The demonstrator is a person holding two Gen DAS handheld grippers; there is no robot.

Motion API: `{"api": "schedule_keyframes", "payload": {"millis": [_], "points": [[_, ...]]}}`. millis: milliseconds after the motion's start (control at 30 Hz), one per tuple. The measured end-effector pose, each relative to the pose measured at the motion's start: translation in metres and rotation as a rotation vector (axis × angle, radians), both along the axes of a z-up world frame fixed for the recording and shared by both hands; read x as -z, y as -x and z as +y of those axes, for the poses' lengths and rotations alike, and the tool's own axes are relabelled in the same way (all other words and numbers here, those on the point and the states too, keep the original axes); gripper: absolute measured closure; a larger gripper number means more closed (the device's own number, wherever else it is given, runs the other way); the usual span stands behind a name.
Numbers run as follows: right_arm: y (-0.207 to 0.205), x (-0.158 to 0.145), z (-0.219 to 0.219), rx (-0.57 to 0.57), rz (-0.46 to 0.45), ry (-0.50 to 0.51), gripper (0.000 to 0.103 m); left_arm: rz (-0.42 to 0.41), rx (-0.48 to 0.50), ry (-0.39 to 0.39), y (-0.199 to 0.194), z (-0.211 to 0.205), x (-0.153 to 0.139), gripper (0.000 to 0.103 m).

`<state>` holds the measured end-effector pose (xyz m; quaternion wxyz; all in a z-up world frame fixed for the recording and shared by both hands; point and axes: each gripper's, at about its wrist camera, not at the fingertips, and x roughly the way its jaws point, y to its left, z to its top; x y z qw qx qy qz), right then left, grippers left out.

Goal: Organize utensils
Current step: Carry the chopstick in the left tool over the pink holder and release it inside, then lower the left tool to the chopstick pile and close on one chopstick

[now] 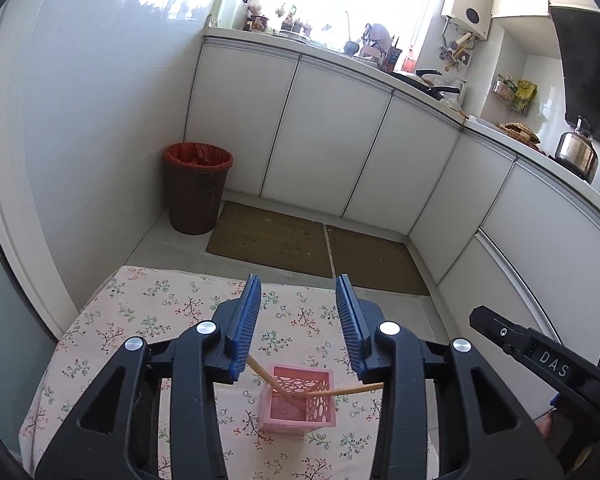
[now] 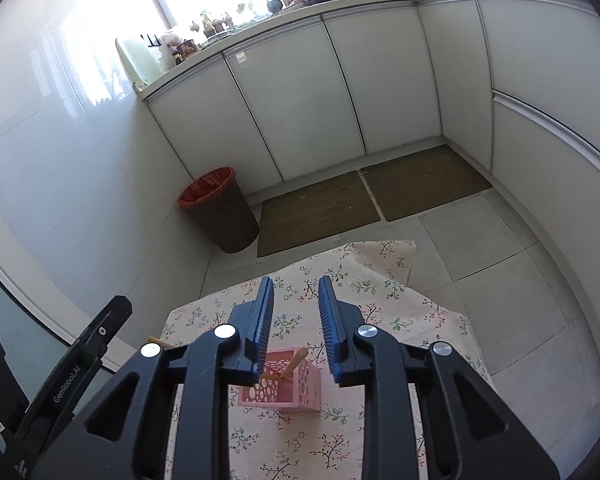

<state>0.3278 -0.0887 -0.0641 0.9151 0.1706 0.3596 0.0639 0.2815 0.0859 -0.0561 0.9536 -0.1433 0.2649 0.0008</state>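
A pink perforated holder (image 1: 300, 416) stands on the floral tablecloth (image 1: 148, 320). Two wooden chopsticks lean in it, one (image 1: 266, 376) up to the left, the other (image 1: 352, 390) out to the right. My left gripper (image 1: 299, 284) hovers above the holder, open, with nothing between its blue pads. In the right wrist view the same holder (image 2: 296, 394) lies below my right gripper (image 2: 295, 284), which is also open and holds nothing. One chopstick (image 2: 294, 362) pokes up from the holder there, and a second stick's end (image 2: 158, 341) shows at the left, mostly hidden behind the gripper.
The small table ends just beyond the grippers, with tiled floor past it. A brown bin with a red liner (image 1: 198, 188) stands in the corner beside two brown mats (image 1: 276, 240). White cabinets (image 1: 328, 140) line the back and right. A kettle (image 1: 576, 152) sits on the counter.
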Motion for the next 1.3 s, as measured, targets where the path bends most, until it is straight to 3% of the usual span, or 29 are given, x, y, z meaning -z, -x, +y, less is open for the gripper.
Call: {"api": "schedule_keyframes", "payload": {"millis": [167, 400, 500, 567, 700, 933, 1100, 1300], "points": [[0.025, -0.010, 0.001, 0.057, -0.051, 0.101, 0.053, -0.004, -0.028, -0.031, 0.021, -0.005, -0.007, 0.046], [0.066, -0.021, 0.002, 0.089, -0.084, 0.173, 0.038, -0.010, -0.046, -0.039, 0.059, -0.004, -0.014, 0.023], [0.088, -0.023, 0.004, 0.086, -0.091, 0.193, 0.026, -0.012, -0.049, -0.039, 0.077, -0.003, -0.016, 0.014], [0.105, -0.024, 0.009, 0.085, -0.107, 0.215, 0.014, -0.005, -0.042, -0.032, 0.090, -0.002, -0.016, 0.010], [0.136, -0.016, 0.013, 0.096, -0.095, 0.230, 0.007, 0.027, -0.024, -0.040, 0.115, -0.001, -0.007, 0.007], [0.184, 0.020, 0.003, 0.093, 0.024, 0.174, 0.007, 0.152, 0.014, -0.053, 0.152, 0.013, 0.024, 0.007], [0.215, 0.051, 0.000, 0.050, 0.122, 0.147, 0.007, 0.307, 0.009, -0.030, 0.174, 0.028, 0.060, 0.007], [0.237, 0.093, -0.006, -0.021, 0.259, 0.121, 0.007, 0.548, -0.145, 0.046, 0.184, 0.069, 0.119, 0.007]]}}
